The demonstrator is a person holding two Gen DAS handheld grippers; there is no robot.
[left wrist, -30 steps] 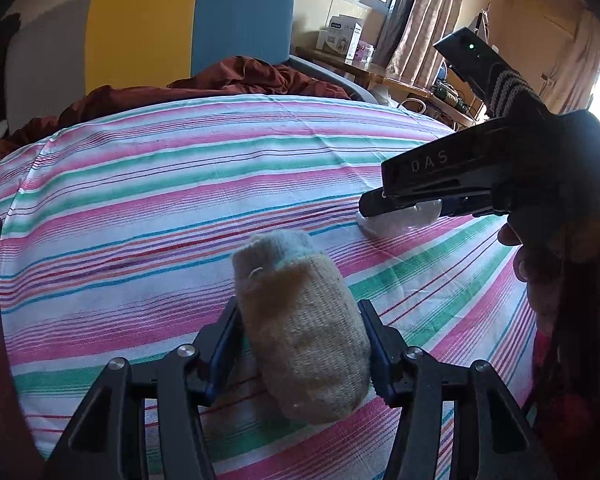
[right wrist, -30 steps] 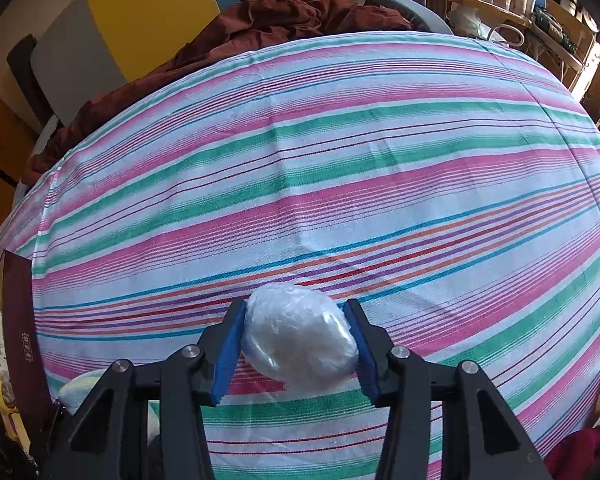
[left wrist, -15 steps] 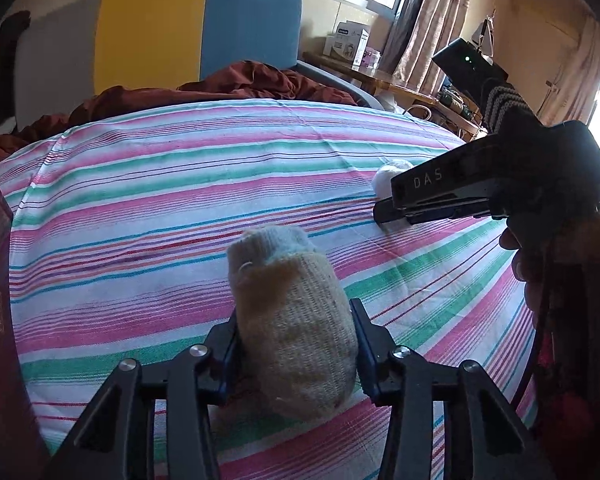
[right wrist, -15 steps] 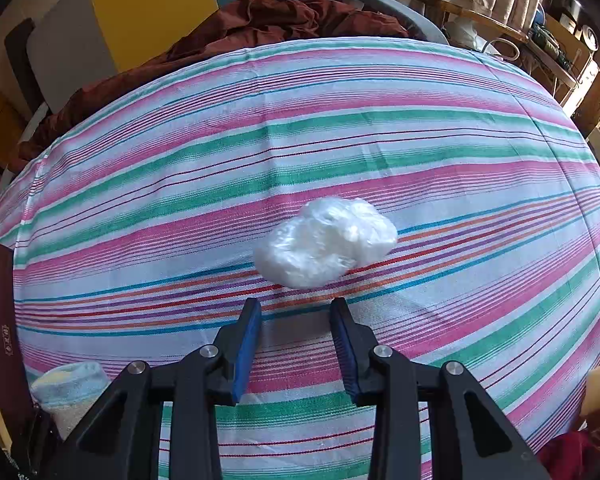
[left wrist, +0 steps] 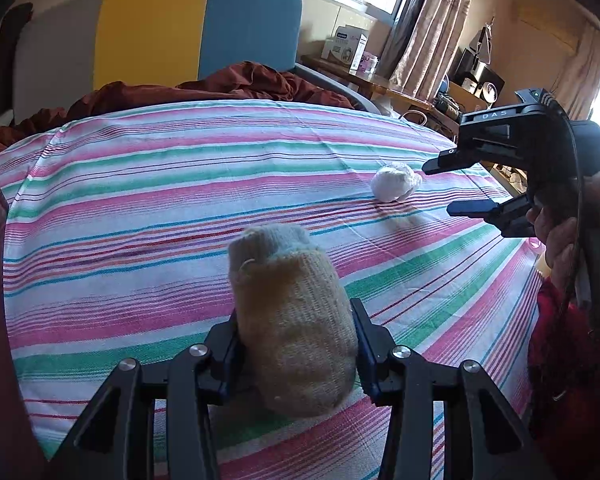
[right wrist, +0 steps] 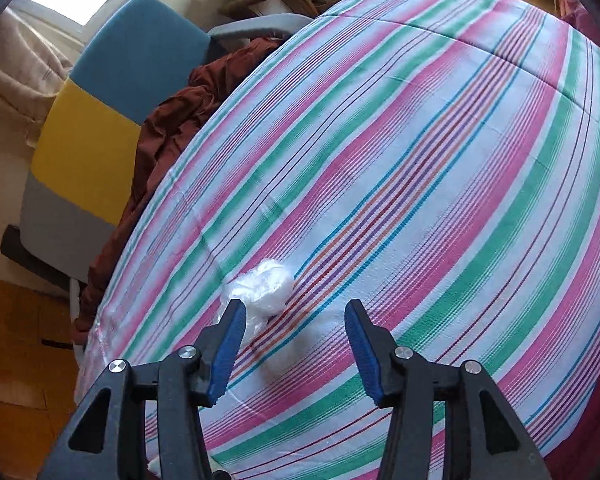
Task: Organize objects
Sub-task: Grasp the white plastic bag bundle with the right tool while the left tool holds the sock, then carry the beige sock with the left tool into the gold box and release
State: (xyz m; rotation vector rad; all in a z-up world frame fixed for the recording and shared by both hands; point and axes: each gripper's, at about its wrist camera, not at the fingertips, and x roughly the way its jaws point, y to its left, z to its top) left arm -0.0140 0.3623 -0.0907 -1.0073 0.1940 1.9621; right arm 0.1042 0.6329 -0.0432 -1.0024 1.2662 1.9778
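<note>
Striped bedsheet (left wrist: pixel 140 208) — plastic wad (left wrist: pixel 395 186) loose.

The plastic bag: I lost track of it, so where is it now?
The crumpled plastic bag lies loose on the striped bedsheet, just ahead of the open right claw, nearer its left finger.

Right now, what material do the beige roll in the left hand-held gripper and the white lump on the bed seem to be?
The beige roll looks like knitted fabric, probably a sock: matte, with visible ribbed stitches. The white lump seems to be thin crumpled plastic film: translucent, glossy, creased. It lies loose on the striped sheet.
</note>
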